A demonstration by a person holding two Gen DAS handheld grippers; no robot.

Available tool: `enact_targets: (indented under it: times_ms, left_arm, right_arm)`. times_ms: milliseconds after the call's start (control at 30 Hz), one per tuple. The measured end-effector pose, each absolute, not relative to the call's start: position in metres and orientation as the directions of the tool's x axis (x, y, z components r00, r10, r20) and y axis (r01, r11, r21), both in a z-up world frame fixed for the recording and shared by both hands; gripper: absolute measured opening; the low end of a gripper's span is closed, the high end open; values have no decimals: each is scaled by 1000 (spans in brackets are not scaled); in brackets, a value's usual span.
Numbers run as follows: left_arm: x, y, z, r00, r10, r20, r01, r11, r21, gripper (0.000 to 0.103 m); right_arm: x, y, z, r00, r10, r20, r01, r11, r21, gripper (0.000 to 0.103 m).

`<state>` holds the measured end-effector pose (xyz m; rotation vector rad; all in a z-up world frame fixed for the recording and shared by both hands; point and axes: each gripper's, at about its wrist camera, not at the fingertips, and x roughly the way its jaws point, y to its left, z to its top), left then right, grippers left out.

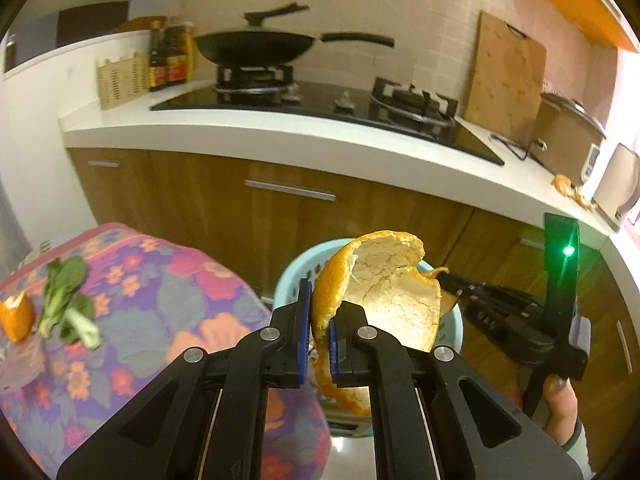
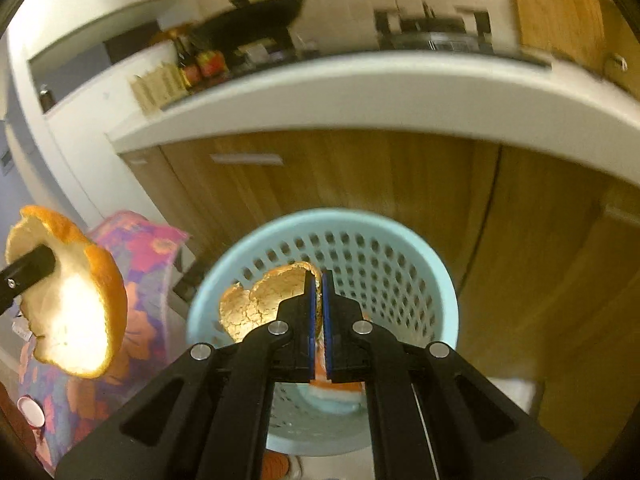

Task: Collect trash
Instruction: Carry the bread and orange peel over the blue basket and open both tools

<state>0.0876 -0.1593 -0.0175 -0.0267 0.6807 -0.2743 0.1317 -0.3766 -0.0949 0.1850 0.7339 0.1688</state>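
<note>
My left gripper (image 1: 318, 300) is shut on a large orange peel (image 1: 384, 300), held just above the near rim of a pale blue perforated trash basket (image 1: 452, 324). That peel also shows at the left of the right wrist view (image 2: 76, 312). My right gripper (image 2: 317, 276) is shut on a second orange peel (image 2: 264, 300) over the open mouth of the basket (image 2: 400, 276). In the left wrist view the right gripper (image 1: 444, 278) reaches over the basket from the right. More trash lies on a floral-clothed table (image 1: 160, 300): a peel piece (image 1: 16, 316) and green vegetable scraps (image 1: 68, 304).
The basket stands on the floor against wooden cabinets (image 1: 280, 216) under a white counter (image 1: 280, 128). On the counter are a gas hob with a black wok (image 1: 256, 48), sauce bottles (image 1: 168, 60), a cutting board (image 1: 504, 76), a rice cooker (image 1: 568, 140) and more peel (image 1: 568, 188).
</note>
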Motion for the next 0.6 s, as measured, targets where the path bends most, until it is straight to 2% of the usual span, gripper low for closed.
enact_targets:
  times_ms: [133,267,467,533,567,600]
  left_arm:
    - [107,-177,-29,723,-244,-647,242,966,-94,5]
    - [123,-182,-42,694,-263,-670,242,962,-127,5]
    - [140,-192,-60,665,-292,-688,244,955,-169,6]
    - [142,-197,-63,661,-297,-689,252,953,-168,9]
    - [143,-199,-65,659,-298,-690,255,952,-168,20]
    - [144,-200,-67,654,-300,-694,256,952,-170,40]
  right_arm:
    - [143,-380,-111,684,198,-702,-55,974,221,2]
    - [152,-384,-126,624,232,-746,-58,966,251,6]
    - [153,-387,-130,618,217,-756,-55,971,233,7]
    - [153,-390,-129,617,214,-758,-50,971,234,11]
    - [153,-390,-129,617,213,-758,-49,971,233,19]
    - [153,-391,-129,618,209,-758,-46,972,230,38]
